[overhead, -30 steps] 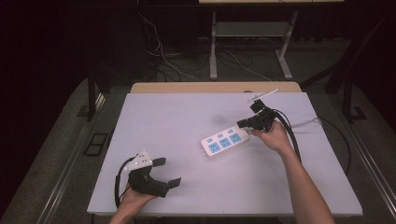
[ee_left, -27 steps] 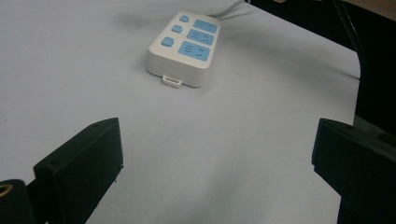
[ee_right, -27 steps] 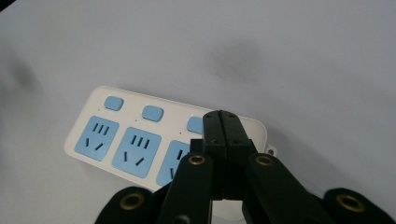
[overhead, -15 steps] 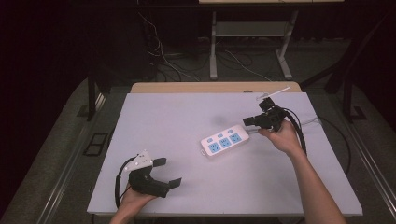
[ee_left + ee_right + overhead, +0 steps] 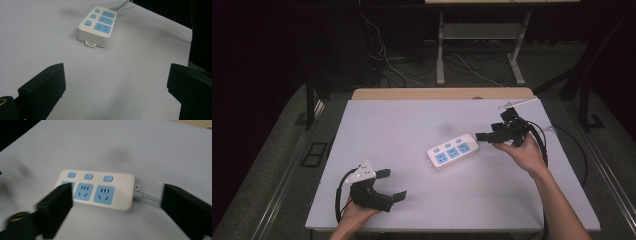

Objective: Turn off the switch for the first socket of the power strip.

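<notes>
The power strip (image 5: 452, 150) lies flat on the white surface (image 5: 402, 130), right of centre in the high view, with its three blue sockets and three blue buttons facing up. Its white cord (image 5: 150, 198) leaves the end nearer the right hand-held gripper (image 5: 490, 136). That hand-held gripper is held just beside the cord end of the strip, clear of it; its jaws have just been opening and stand wide apart with nothing clamped between them. In the right gripper view, the strip lies beyond the spread jaws. The left hand-held gripper (image 5: 391, 187) rests near the front left edge of the surface, well apart from the strip, jaws open and empty. In the left gripper view, the strip (image 5: 97, 25) lies far ahead of the jaws.
</notes>
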A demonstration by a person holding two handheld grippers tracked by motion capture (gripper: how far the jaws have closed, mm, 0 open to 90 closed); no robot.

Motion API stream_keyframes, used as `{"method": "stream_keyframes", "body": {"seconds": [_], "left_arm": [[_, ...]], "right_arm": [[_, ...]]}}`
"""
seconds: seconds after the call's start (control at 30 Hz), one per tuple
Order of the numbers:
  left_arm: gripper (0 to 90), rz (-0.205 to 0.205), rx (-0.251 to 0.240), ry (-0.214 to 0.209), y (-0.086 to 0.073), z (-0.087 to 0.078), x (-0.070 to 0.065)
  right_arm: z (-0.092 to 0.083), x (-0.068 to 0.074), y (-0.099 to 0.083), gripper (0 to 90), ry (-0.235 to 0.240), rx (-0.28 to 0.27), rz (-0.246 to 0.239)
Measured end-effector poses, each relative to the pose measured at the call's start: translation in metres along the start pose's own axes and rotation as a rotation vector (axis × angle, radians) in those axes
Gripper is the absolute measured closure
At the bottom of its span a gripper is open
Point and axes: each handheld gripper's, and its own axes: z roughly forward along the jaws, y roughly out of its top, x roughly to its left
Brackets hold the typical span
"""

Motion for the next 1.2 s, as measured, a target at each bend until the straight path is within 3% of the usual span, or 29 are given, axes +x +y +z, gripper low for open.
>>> {"method": "stream_keyframes", "body": {"seconds": [0.03,0.17,0.63,1.2], "left_arm": [[0.5,0.000,0.002,0.001,0.000,0.000,0.000],[0.5,-0.002,0.000,0.003,0.000,0.000,0.000],[0.5,-0.003,0.003,0.003,0.000,0.001,-0.001],[0.5,-0.003,0.005,0.003,0.000,0.001,-0.001]], "right_arm": [[-0.002,0.000,-0.002,0.2,-0.001,-0.010,0.011],[-0.009,0.001,-0.011,0.3,-0.012,-0.031,0.029],[-0.027,0.004,-0.041,0.3,0.044,-0.095,0.045],[-0.036,0.013,-0.074,0.3,0.096,-0.126,0.040]]}}
